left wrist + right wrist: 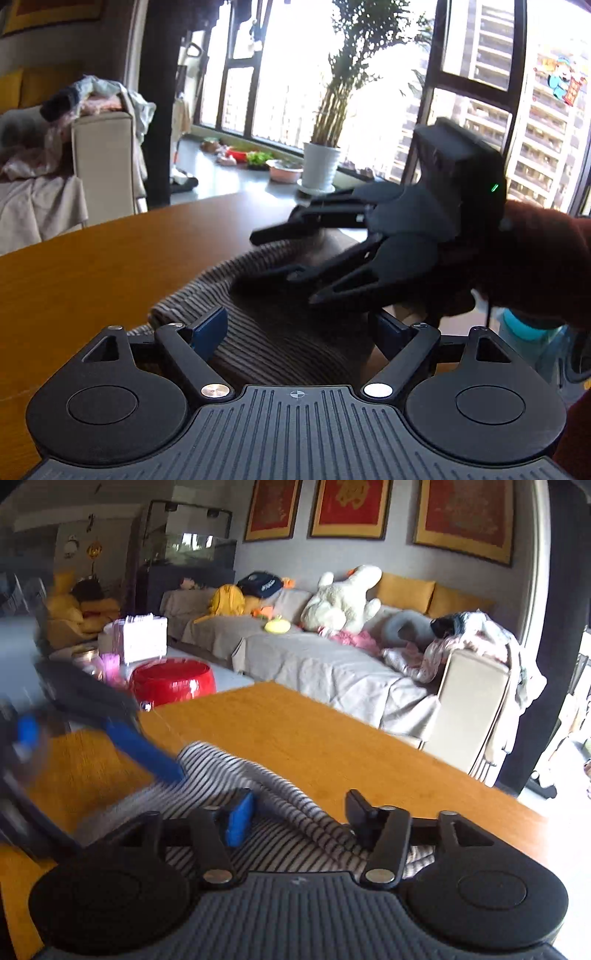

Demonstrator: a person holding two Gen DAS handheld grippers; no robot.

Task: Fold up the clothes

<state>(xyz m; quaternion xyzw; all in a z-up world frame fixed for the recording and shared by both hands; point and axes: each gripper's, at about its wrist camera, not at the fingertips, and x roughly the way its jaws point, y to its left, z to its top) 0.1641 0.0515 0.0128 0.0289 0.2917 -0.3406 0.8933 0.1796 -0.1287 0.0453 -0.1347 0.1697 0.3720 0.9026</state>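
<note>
Presently catalogued:

1. Left gripper (299, 328): jaws spread wide, blue pads on both fingers, nothing between them but the cloth lying below; it hovers low over the garment.
2. Right gripper (299, 812): jaws likewise parted, one blue pad (240, 821) visible on its left finger; a raised ridge of the garment runs between the fingers without being pinched. From the left wrist view the same tool (295, 254) appears motion-blurred, fingers apart, angled down over the cloth's far part.
3. Striped garment (258, 786): dark and pale narrow stripes, lying bunched on the table, one long fold rising diagonally across it. It sits at the near edge, directly under both tools.
4. Wooden table (332, 734): orange-brown top, bare beyond the garment.
5. Sofa (325, 668): grey cover, behind the table; carries a large white plush toy (343, 598) and loose clothes heaped on its beige arm (476, 642).
6. Red stool (173, 681): glossy, round, left of the table.
7. Potted plant (321, 162): white pot, on the window ledge in the left wrist view.
</note>
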